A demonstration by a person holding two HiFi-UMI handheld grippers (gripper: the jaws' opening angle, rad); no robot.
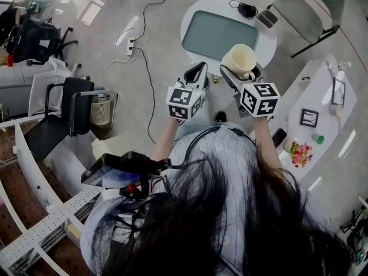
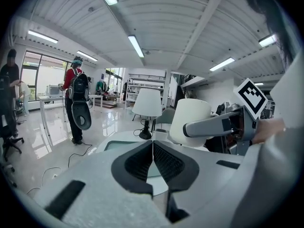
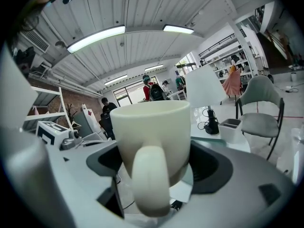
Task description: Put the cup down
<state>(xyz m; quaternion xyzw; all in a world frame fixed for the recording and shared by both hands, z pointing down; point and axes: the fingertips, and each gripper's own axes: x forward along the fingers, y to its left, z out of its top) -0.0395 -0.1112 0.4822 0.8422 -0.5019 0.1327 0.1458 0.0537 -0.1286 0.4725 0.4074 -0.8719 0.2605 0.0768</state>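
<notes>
A cream cup (image 1: 240, 60) with a handle is held upright in the air by my right gripper (image 1: 240, 72), just in front of the round white table (image 1: 264, 43) with a green mat (image 1: 218, 34). In the right gripper view the cup (image 3: 152, 137) fills the space between the jaws, handle towards the camera. My left gripper (image 1: 197, 69) hangs beside it on the left, jaws pressed together with nothing in them. The left gripper view shows its jaws (image 2: 152, 144) meeting and the cup (image 2: 190, 120) held at the right.
On the round table stand a black lamp base (image 1: 248, 9) and a small grey box (image 1: 267, 19). A grey chair (image 1: 305, 10) is behind it. A white side table (image 1: 325, 79) with frames is at the right. A black chair (image 1: 63, 114), a wastebasket (image 1: 100, 109) and floor cables (image 1: 138, 45) lie left.
</notes>
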